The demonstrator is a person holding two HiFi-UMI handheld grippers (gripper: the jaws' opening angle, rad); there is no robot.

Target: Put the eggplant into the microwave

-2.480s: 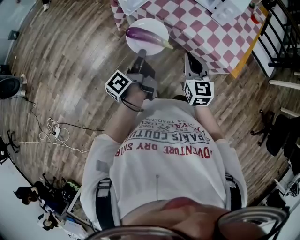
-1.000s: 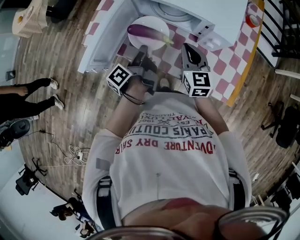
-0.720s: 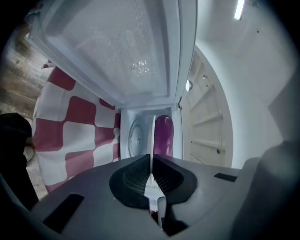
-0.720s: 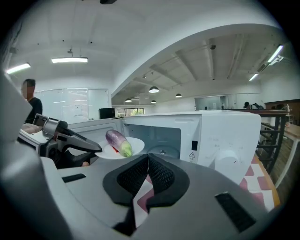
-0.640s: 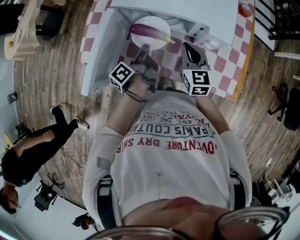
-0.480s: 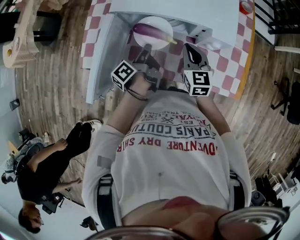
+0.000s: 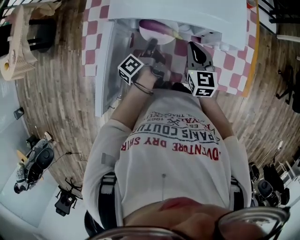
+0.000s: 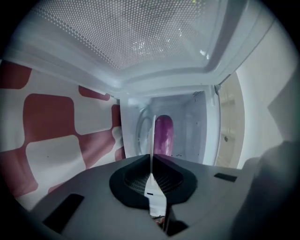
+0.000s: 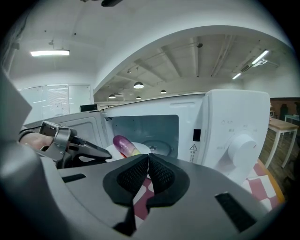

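In your right gripper view's centre the microwave cavity (image 9: 152, 125) stands open; door (image 9: 89, 120) blocks left, control panel (image 9: 234, 133) right.

1. The microwave (image 7: 187, 11) stands on the checked cloth (image 7: 234, 61), and its door (image 7: 105, 65) is swung open toward the worktop's left edge.
2. The eggplant (image 7: 157, 25) lies across the plate (image 7: 161, 37) at the microwave's mouth, partly under its top.
3. Your left gripper (image 7: 152, 43) reaches in from the near edge, with its tip at the plate's near rim.
4. Your right gripper (image 7: 192, 46) hovers just to the right, over the cloth in front of the microwave, apart from the plate.
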